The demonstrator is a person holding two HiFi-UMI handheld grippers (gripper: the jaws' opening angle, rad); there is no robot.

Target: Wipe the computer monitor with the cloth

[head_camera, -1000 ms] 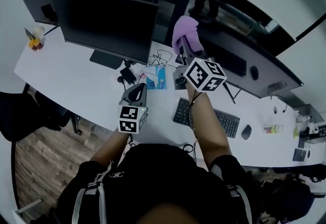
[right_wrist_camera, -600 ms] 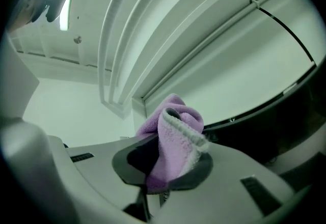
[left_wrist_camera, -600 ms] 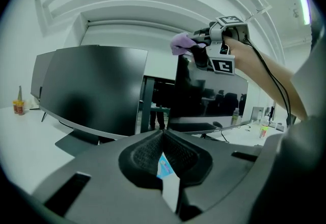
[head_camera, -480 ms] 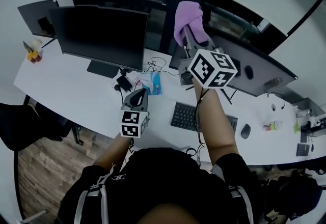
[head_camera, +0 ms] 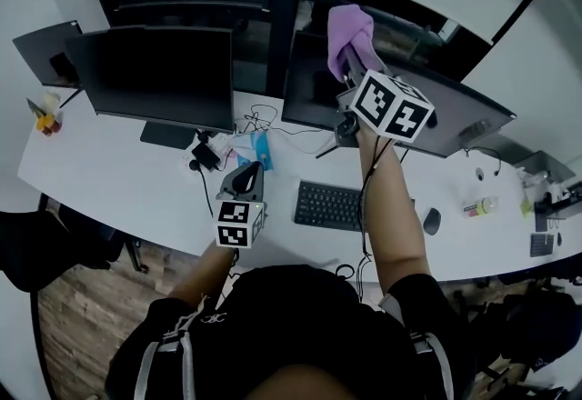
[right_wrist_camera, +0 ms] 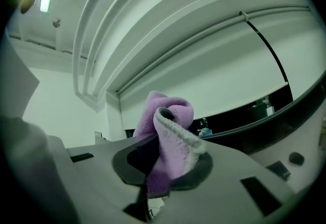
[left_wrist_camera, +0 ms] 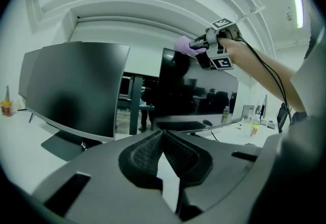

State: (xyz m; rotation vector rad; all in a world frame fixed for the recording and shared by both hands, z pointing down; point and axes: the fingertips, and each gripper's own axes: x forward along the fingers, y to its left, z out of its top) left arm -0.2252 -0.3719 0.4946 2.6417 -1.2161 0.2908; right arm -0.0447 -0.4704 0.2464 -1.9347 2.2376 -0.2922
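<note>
Right claw (right_wrist_camera: 164, 169) clamped on purple cloth (right_wrist_camera: 172, 126), up by monitor's (left_wrist_camera: 198, 96) top edge | left claw (left_wrist_camera: 163, 152) closed, empty, over table (head_camera: 114, 173)

Purple cloth (head_camera: 348, 33); black monitor (head_camera: 307, 85); white desk (head_camera: 109, 175); black keyboard (head_camera: 329, 205).

Fuzzy cloth (head_camera: 348, 31), glossy monitor (left_wrist_camera: 199, 96), smooth wht desk (head_camera: 118, 182)

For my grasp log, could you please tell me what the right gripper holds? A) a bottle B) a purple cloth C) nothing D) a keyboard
B: the right gripper has its jaws shut on the cloth, which bunches up above them.
</note>
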